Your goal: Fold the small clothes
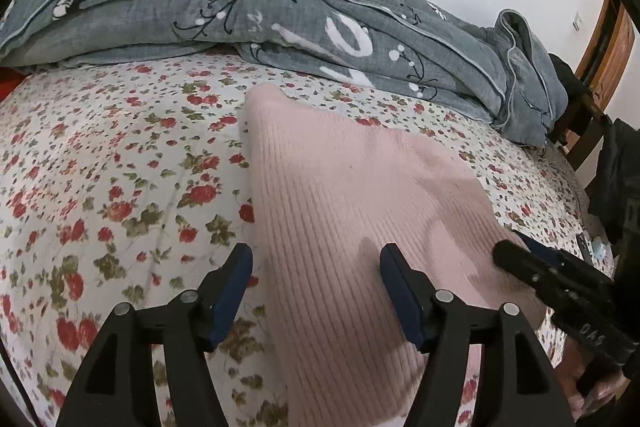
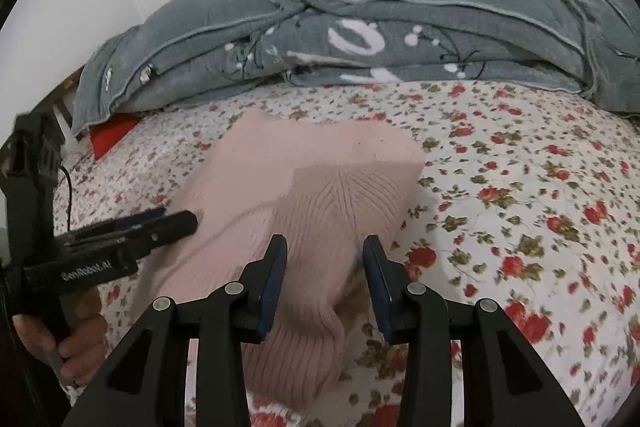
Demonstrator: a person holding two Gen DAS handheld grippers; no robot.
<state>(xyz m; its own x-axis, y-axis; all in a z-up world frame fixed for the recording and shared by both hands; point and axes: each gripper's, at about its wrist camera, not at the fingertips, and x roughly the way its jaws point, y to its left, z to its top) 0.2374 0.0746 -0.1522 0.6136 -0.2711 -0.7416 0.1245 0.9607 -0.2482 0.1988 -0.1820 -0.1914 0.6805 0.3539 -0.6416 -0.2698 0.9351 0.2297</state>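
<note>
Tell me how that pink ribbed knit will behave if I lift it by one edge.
Probably floppy: the pink knit already sags and bunches into soft folds on the floral bedsheet. Likely light, being thin and small. The ribbing should give the open right gripper decent grip, though it may stretch and drag on the sheet.

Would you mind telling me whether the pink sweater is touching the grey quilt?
Apart. In the right wrist view, a strip of flowered sheet shows between the pink sweater and the grey quilt.
</note>
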